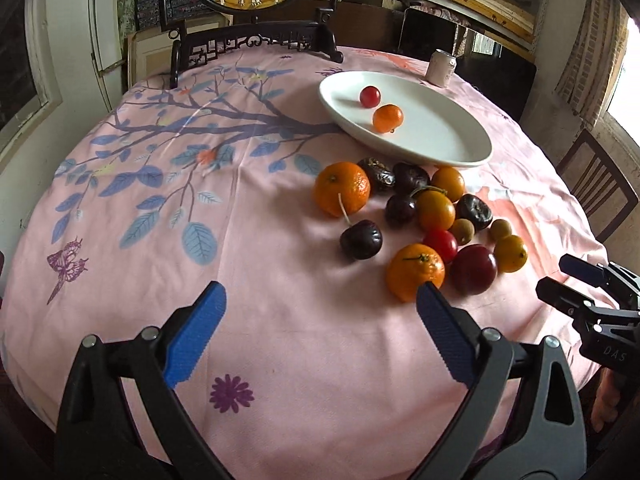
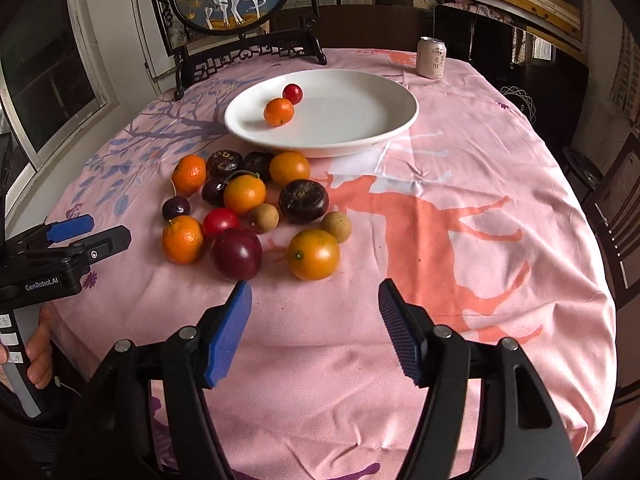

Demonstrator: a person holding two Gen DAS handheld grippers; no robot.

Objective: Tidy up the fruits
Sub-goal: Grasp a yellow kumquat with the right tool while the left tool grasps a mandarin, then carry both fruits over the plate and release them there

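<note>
A white plate (image 1: 460, 148) (image 2: 392, 124) holds a small orange (image 1: 387, 118) (image 2: 279, 112) and a cherry tomato (image 1: 369, 96) (image 2: 292, 93). In front of it lies a pile of several fruits: mandarins (image 1: 415, 272) (image 2: 183, 239), a dark plum (image 1: 474, 269) (image 2: 236, 253), a cherry (image 1: 361, 239), an orange (image 2: 313, 254), longans (image 2: 336, 227), dark water chestnuts (image 2: 303, 201). My left gripper (image 1: 322, 300) is open and empty, just before the pile's left. My right gripper (image 2: 316, 300) is open and empty, just before the orange and plum.
A drink can (image 1: 441, 68) (image 2: 431, 57) stands behind the plate. A framed deer screen on a dark stand (image 1: 256, 40) (image 2: 240, 40) stands at the table's far edge. A wooden chair (image 1: 596, 188) is at the right. The pink cloth drapes over the table edge.
</note>
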